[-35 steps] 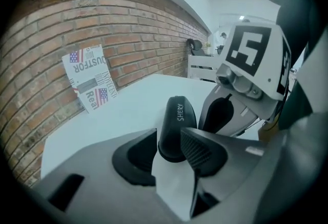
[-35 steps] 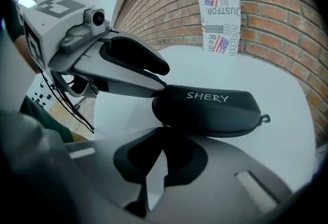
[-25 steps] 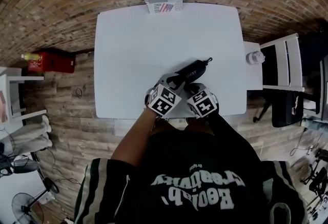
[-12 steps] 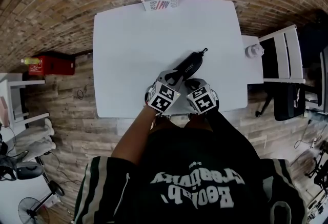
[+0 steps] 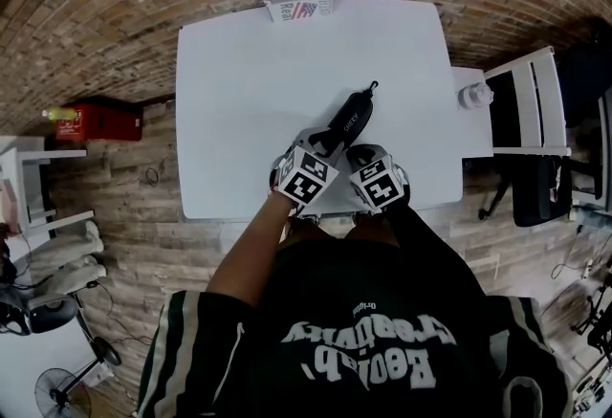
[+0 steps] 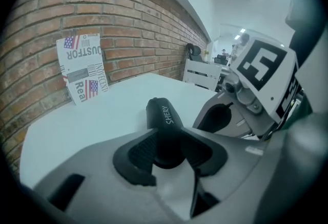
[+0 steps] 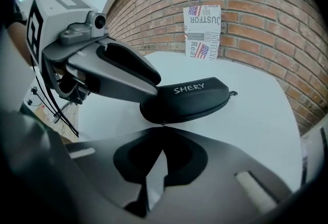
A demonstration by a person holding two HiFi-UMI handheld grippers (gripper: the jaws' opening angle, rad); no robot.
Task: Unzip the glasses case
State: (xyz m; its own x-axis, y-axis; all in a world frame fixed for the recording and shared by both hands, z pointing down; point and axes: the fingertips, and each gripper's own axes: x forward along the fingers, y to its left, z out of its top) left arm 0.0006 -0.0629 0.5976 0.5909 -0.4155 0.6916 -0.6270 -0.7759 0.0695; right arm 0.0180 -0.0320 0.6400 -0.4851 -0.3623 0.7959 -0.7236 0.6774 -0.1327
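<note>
My left gripper (image 6: 166, 152) clamps the near end of the black oval hard-shell glasses case (image 7: 190, 98), its jaws having just eased slightly wider. The case lies by the white table's (image 5: 249, 72) front edge. My right gripper (image 7: 161, 137) is pinched tight, apparently on the small zip pull (image 7: 163, 124). Next I judge it should drag the pull along the seam.

Person's in a black tee (image 5: 368, 311) with big white lettering across the front, and the sleeves (image 5: 186, 349) are dark green with white stripes. Both hand-held rigs look the same: the left gripper (image 6: 166, 148) and right gripper (image 7: 163, 133) have smooth grey plastic shells, with black ribbed pads (image 6: 141, 151) inside the jaws. Each one carries a white cube (image 5: 306, 183) with black square markers on its faces. In the right gripper view the left one also shows a small silver camera lens (image 7: 97, 22) — plus thin black cables (image 7: 56, 107) hanging off it.
</note>
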